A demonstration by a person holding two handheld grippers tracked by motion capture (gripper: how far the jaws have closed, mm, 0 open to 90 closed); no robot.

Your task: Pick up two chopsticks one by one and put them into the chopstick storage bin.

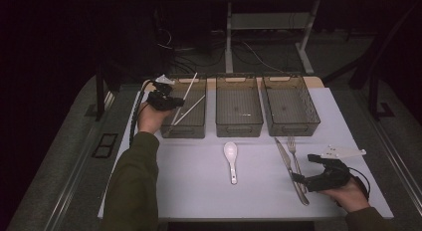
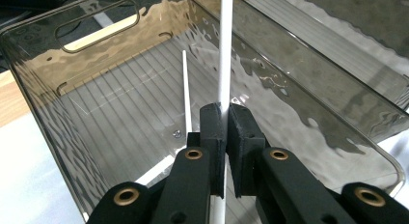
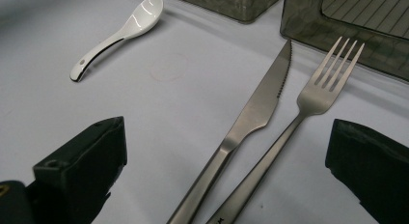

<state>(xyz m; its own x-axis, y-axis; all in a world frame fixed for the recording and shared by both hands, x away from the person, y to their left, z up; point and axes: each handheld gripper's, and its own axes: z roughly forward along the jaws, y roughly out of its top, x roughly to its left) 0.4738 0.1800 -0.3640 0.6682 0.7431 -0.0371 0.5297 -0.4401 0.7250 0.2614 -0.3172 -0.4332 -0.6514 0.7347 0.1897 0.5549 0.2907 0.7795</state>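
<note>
Left gripper (image 2: 225, 132) clamping white chopstick (image 2: 224, 64) over left bin (image 1: 196, 122), right gripper (image 3: 226, 161) spread, seemingly above knife (image 3: 251, 118)

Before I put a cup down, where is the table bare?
Bare tabletop lies left of the white spoon, and between it and the knife. Crowded: knife, fork and right gripper together; three bins along the back.

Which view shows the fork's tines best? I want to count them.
The right gripper view: the fork lies close, its four tines clearly separated, beside the knife. In the high view the fork is small, its tines hard to separate.
</note>
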